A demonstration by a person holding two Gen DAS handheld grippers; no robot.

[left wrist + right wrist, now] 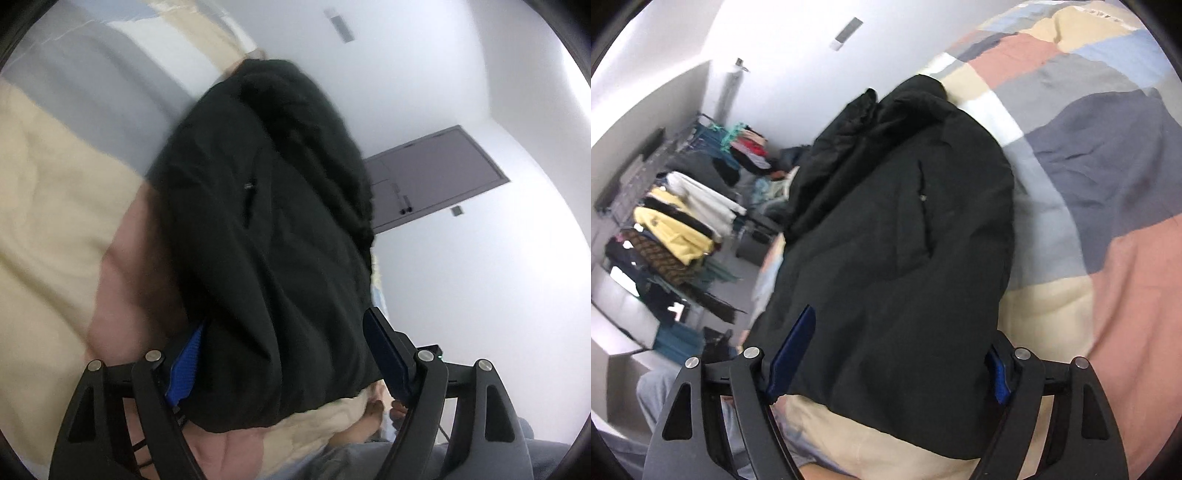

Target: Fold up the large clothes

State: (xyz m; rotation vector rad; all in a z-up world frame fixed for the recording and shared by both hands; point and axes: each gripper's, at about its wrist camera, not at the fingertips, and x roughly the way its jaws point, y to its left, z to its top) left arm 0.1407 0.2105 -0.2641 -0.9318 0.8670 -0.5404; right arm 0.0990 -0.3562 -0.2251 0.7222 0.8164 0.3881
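Note:
A bulky black jacket (266,229) lies folded in a thick bundle on a patchwork quilt (48,206). My left gripper (284,350) is wide open, its blue-padded fingers (186,365) on either side of the bundle's near end. In the right wrist view the same jacket (894,236) fills the middle, a zip pocket on top. My right gripper (897,354) is also wide open, its fingers (792,354) straddling the jacket's near edge. Neither gripper pinches the cloth.
The quilt (1108,229) has pink, cream, grey and blue patches. A rack of hanging clothes (676,229) stands left of the bed. A white wall and a grey door (436,177) are behind the bed.

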